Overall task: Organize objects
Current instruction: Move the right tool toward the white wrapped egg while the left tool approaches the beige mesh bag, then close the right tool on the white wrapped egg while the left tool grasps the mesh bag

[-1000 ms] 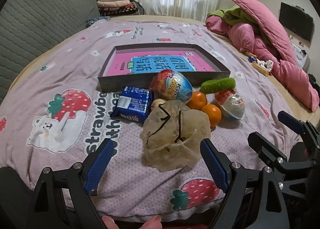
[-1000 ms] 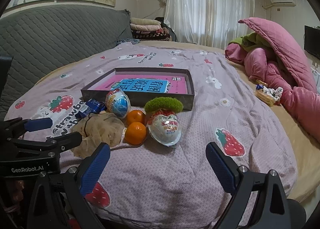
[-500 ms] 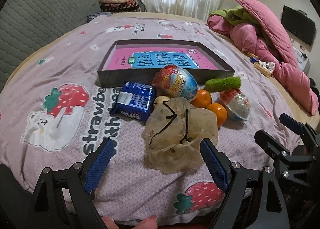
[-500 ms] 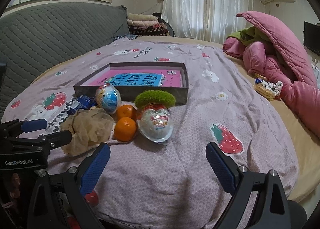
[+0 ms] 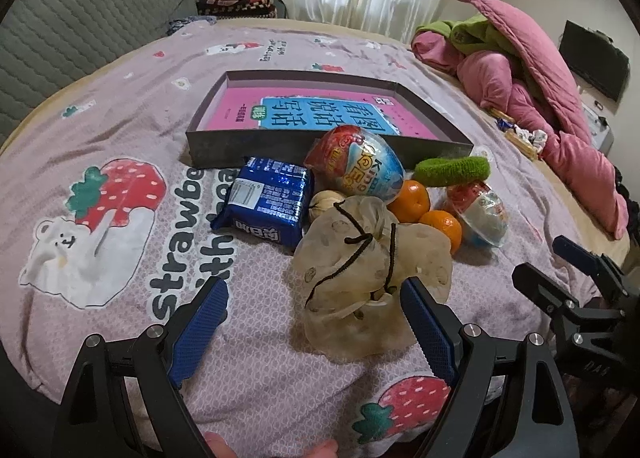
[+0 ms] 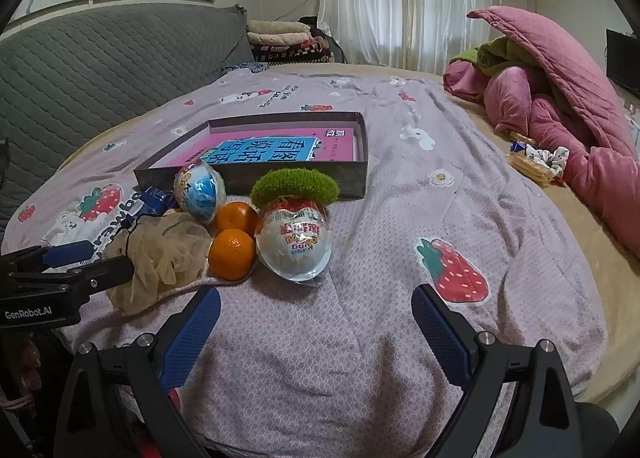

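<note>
A shallow dark box (image 5: 280, 144) (image 6: 304, 177) with a pink book inside lies on the bed. In front of it sits a cluster: a blue snack pack (image 5: 266, 204), a blue surprise egg (image 5: 356, 168) (image 6: 200, 192), a white surprise egg (image 5: 480, 214) (image 6: 294, 244), two oranges (image 5: 442, 228) (image 6: 232, 252), a green hair tie (image 5: 452, 172) (image 6: 294, 186), a small garlic-like bulb (image 5: 326, 202) and a beige mesh pouch (image 5: 372, 282) (image 6: 160, 254). My left gripper (image 5: 316, 326) is open, its right pad at the pouch's near edge. My right gripper (image 6: 316, 332) is open just short of the white egg.
The cluster rests on a lilac strawberry-print bedspread (image 6: 440, 218). A heap of pink and green quilts (image 5: 520, 70) (image 6: 560, 106) fills the right side, with small clutter (image 6: 536, 162) beside it. A grey quilted headboard (image 6: 100, 70) stands on the left. Folded blankets (image 6: 284, 40) are stacked at the far end.
Both grippers have moved forward toward the cluster, so the objects look larger and nearer. Both stay open. Nothing on the bed has shifted.
</note>
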`<action>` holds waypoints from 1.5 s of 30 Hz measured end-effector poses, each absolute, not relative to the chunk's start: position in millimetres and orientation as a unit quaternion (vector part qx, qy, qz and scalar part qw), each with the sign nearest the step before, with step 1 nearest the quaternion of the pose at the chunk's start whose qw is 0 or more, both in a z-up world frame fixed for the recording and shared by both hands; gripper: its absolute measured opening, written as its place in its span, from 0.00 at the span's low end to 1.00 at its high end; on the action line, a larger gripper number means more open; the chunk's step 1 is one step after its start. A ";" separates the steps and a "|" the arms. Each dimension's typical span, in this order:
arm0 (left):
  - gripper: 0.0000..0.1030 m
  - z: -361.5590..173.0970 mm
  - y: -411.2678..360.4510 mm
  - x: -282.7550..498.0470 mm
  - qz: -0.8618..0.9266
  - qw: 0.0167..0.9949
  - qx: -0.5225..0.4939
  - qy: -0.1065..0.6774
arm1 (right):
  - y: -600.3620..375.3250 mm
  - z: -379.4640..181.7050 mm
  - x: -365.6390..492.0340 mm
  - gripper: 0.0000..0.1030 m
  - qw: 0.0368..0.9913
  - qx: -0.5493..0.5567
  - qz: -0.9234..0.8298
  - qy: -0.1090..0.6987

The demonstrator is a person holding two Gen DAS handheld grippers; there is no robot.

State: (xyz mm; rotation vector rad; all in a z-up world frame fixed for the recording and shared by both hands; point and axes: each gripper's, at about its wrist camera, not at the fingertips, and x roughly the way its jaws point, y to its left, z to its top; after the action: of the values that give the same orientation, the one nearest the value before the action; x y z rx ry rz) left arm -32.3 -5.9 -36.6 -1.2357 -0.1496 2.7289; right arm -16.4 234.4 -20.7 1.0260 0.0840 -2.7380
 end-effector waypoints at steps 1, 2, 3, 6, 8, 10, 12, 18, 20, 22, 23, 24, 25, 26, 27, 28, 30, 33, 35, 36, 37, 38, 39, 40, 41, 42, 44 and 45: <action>0.86 -37.6 -5.0 -33.1 0.907 0.072 -0.411 -0.048 | 234.9 -20.8 -17.7 0.94 0.108 0.348 -0.931 0.028; 0.86 -38.8 -4.0 -33.9 0.907 0.075 -0.411 -0.048 | 235.8 -20.9 -19.7 0.94 0.108 0.348 -0.931 0.029; 0.86 -39.9 -3.6 -35.0 0.907 0.075 -0.411 -0.048 | 236.4 -21.0 -22.8 0.94 0.107 0.349 -0.930 0.031; 0.86 -41.7 -1.4 -38.4 0.906 0.081 -0.412 -0.050 | 236.9 -20.7 -32.1 0.94 0.104 0.348 -0.931 0.040; 0.86 -41.9 1.2 -40.1 0.907 0.089 -0.409 -0.051 | 235.6 -21.7 -39.2 0.94 0.103 0.350 -0.930 0.050; 0.86 -42.3 4.7 -41.9 0.906 0.095 -0.408 -0.051 | 234.3 -23.6 -48.7 0.94 0.103 0.357 -0.927 0.058; 0.86 -43.9 8.3 -44.0 0.905 0.100 -0.410 -0.049 | 234.7 -25.1 -56.3 0.94 0.109 0.363 -0.924 0.054; 0.86 -45.0 14.2 -48.5 0.905 0.105 -0.411 -0.042 | 233.5 -32.4 -73.0 0.94 0.126 0.384 -0.914 0.033; 0.86 -45.8 14.4 -49.6 0.905 0.104 -0.411 -0.042 | 233.9 -34.6 -77.3 0.94 0.128 0.391 -0.911 0.029; 0.87 -46.4 13.8 -51.2 0.904 0.106 -0.413 -0.043 | 234.8 -36.4 -82.2 0.94 0.133 0.398 -0.907 0.022; 0.87 -47.1 12.8 -52.0 0.902 0.109 -0.416 -0.047 | 234.5 -37.0 -84.1 0.93 0.136 0.401 -0.906 0.019; 0.87 -47.5 12.4 -52.4 0.901 0.110 -0.417 -0.049 | 233.8 -37.3 -85.9 0.93 0.138 0.402 -0.905 0.019; 0.87 -47.7 11.9 -53.3 0.901 0.111 -0.417 -0.049 | 232.4 -37.8 -87.7 0.93 0.141 0.403 -0.904 0.021; 0.87 -48.2 11.9 -54.1 0.899 0.113 -0.420 -0.050 | 230.7 -38.2 -89.2 0.92 0.143 0.405 -0.903 0.024; 0.87 -48.6 12.1 -54.6 0.898 0.113 -0.422 -0.050 | 229.1 -38.2 -90.7 0.90 0.146 0.405 -0.902 0.026; 0.87 -48.5 12.5 -54.9 0.898 0.112 -0.422 -0.049 | 228.0 -37.8 -91.9 0.89 0.148 0.406 -0.901 0.025; 0.87 -47.8 13.9 -54.7 0.899 0.114 -0.421 -0.045 | 227.3 -37.2 -94.5 0.83 0.156 0.408 -0.899 0.018; 0.86 -46.1 14.5 -53.9 0.900 0.115 -0.418 -0.043 | 227.1 -38.4 -98.2 0.73 0.169 0.411 -0.896 0.001; 0.84 -45.0 14.7 -53.5 0.901 0.114 -0.416 -0.042 | 224.9 -39.0 -98.3 0.64 0.175 0.409 -0.895 -0.002; 0.83 -44.9 14.4 -52.7 0.902 0.113 -0.415 -0.042 | 223.1 -39.4 -97.2 0.58 0.178 0.408 -0.895 0.002; 0.79 -44.9 14.2 -52.5 0.902 0.113 -0.414 -0.042 | 221.1 -39.5 -95.7 0.57 0.181 0.405 -0.896 0.008; 0.75 -44.7 13.3 -52.3 0.903 0.112 -0.413 -0.044 | 219.8 -39.4 -94.4 0.57 0.181 0.401 -0.898 0.012; 0.72 -44.5 13.4 -52.4 0.903 0.113 -0.412 -0.043 | 219.3 -39.0 -93.6 0.56 0.183 0.399 -0.898 0.014; 0.65 -44.5 13.4 -52.4 0.903 0.114 -0.413 -0.042 | 219.9 -39.0 -93.3 0.56 0.185 0.397 -0.899 0.011; 0.57 -44.1 13.3 -52.6 0.903 0.114 -0.412 -0.043 | 221.6 -39.1 -93.1 0.56 0.188 0.396 -0.899 0.005; 0.52 -44.3 13.6 -52.9 0.902 0.117 -0.414 -0.042 | 222.1 -39.5 -94.0 0.56 0.189 0.397 -0.898 0.002; 0.37 -45.0 13.0 -53.3 0.899 0.124 -0.418 -0.047 | 223.5 -39.3 -92.5 0.56 0.191 0.395 -0.899 -0.001; 0.34 -45.2 13.0 -53.0 0.898 0.127 -0.420 -0.047 | 224.0 -38.9 -91.0 0.56 0.193 0.393 -0.899 -0.003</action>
State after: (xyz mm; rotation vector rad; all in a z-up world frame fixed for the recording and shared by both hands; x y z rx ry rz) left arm -53.0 13.0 -45.2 -1.2213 -0.1379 2.6130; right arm -91.0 224.0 -38.9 1.1038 -0.0072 -2.5217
